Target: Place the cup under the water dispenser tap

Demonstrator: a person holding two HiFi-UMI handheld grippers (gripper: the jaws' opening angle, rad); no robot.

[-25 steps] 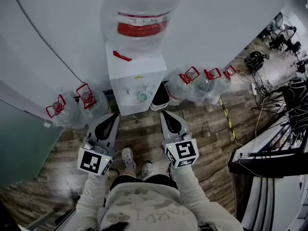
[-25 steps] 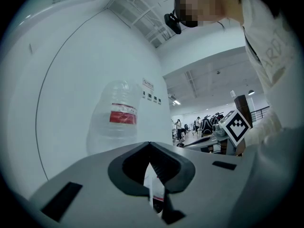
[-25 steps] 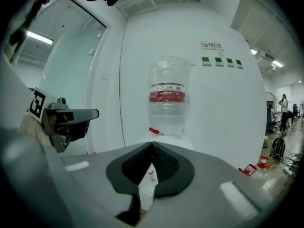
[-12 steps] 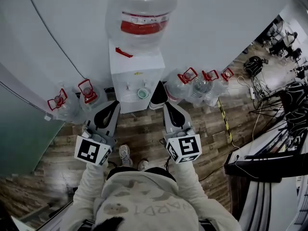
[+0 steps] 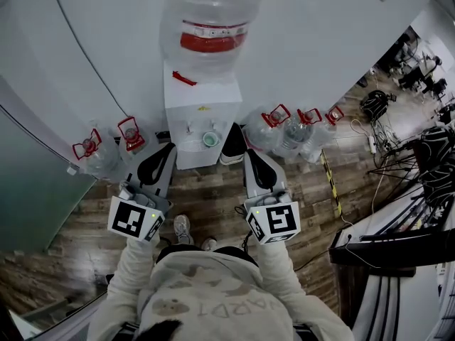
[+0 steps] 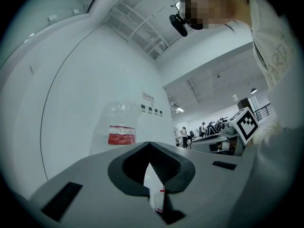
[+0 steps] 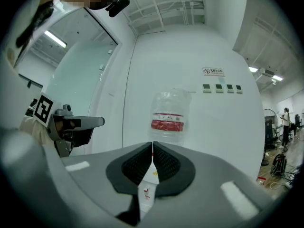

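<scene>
Left tool [image 5: 169, 148] and right tool [image 5: 250, 155], both pinched shut and empty, face the water dispenser [image 5: 202, 123]; its small teal cup [image 5: 210, 140], upper centre, looks light, best gripped by the rim.

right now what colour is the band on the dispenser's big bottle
Red band, clearest in the head view.
</scene>
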